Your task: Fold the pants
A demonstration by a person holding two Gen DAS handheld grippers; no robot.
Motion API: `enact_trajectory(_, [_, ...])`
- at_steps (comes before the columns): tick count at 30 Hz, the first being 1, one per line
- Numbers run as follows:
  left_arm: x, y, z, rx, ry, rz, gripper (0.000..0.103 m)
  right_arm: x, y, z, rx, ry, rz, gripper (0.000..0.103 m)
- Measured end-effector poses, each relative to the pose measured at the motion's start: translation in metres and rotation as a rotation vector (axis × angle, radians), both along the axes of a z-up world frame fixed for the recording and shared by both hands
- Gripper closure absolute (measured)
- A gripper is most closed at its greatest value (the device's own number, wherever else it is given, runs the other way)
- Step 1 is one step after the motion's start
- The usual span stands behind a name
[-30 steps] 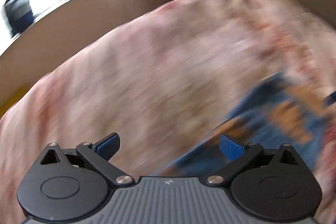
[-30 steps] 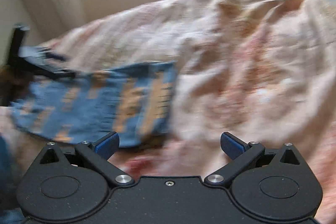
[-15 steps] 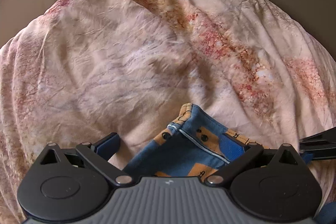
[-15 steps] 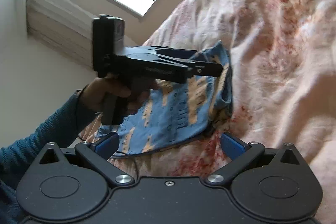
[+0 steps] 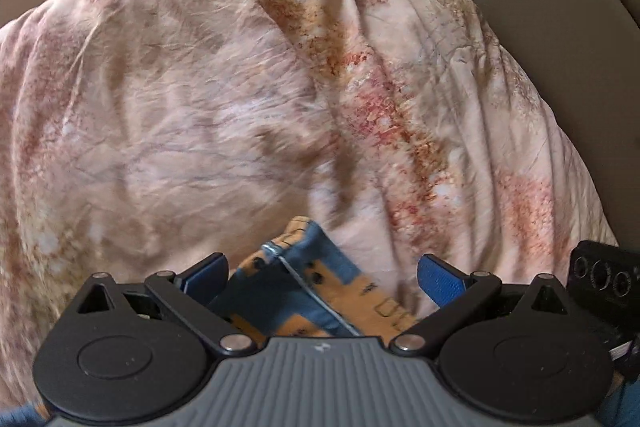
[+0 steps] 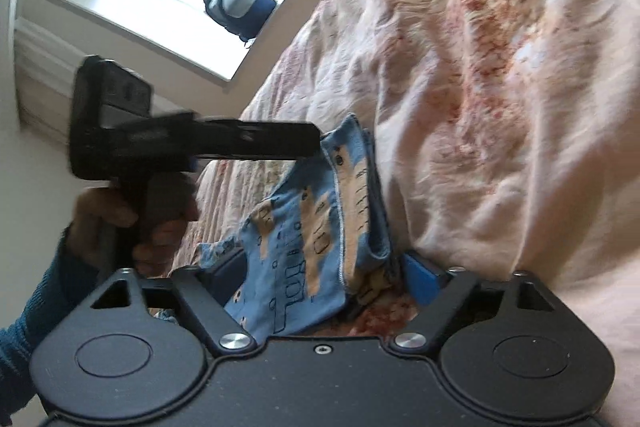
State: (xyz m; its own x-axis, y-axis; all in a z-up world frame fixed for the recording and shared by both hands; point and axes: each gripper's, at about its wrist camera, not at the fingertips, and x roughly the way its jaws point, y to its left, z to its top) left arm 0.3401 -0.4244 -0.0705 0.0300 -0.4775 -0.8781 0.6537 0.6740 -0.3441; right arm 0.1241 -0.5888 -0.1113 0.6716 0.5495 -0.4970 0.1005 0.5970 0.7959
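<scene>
Standing at the bedside, you can see both tools reaching for the small blue cotton pants with orange block print, which lie bunched on the wrinkled pink floral bedspread. The left black two-finger gripper is spread, its blue-padded fingers either side of the cloth's raised corner, where a pale stitched seam runs toward the camera. Whether the pads already touch the fabric I cannot tell. From the right wrist view that same tool appears side-on, its tip touching or just over the top edge of the pants, gripped by a hand in a teal knit sleeve. The right black gripper is spread too, with the lower part of the garment sitting between its fingers, one pad partly hidden behind the cloth.

This looks like the moment of taking hold before a fold. To do it well, I'd judge each jaw should close on one clean edge, catching every layer of the pants and none of the bedspread beneath, which is soft and creased and could easily be pinched along. The garment is rumpled, so it probably needs lifting and pulling taut between the two grips before laying flat. Closing too near the middle would leave corners flopping, so better to sit near the hem or waistband ends. A blue backpack sits on the window ledge, well apart.
</scene>
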Motion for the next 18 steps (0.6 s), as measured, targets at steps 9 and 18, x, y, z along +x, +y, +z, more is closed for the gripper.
enact_trajectory(9, [-0.014, 0.01, 0.031, -0.026, -0.026, 0.056, 0.0, 0.001, 0.009, 0.019, -0.2, 0.015, -0.023, 0.085])
enact_trajectory(18, [-0.017, 0.034, 0.038, -0.049, 0.088, 0.075, 0.0, -0.005, 0.12, 0.076, -0.889, -0.236, 0.214, 0.087])
